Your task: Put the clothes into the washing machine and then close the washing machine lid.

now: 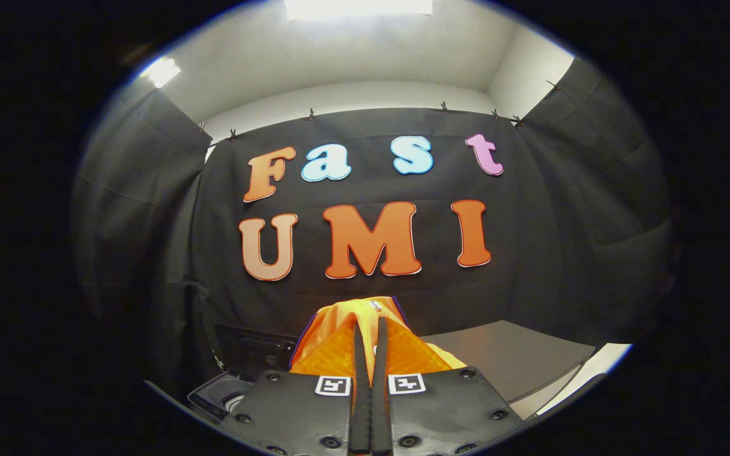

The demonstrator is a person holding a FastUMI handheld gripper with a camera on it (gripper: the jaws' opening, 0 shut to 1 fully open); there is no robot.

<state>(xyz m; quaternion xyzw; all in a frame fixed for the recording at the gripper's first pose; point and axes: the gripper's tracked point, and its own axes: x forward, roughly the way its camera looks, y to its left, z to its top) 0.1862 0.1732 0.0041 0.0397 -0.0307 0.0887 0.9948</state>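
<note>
The grey surface (pixel 504 361) runs across the lower right of the frame, bare where it shows, and it meets the dark booth wall behind. At the lower left sits the washing machine (pixel 238 373), a dark-topped body with its lid (pixel 254 348) apparently tipped up and back against the wall, which would leave the opening free to take the clothes; the opening itself is mostly hidden behind the gripper's body, so how wide it stands cannot be told.

In the lower middle of the frame, an orange garment (pixel 339 342) rises as a bunched peak just above the gripper (pixel 368 335). It is lifted clear of the surface, probably so it can be carried over to the machine without dragging. The two fingers are pressed close together with only a thin slot between them, pinching a fold of the orange cloth, which spills out to either side of them.

The gripper points roughly level toward the back wall, slightly raised, with the machine below and to its left. By this, the garment is not yet in the drum.
</note>
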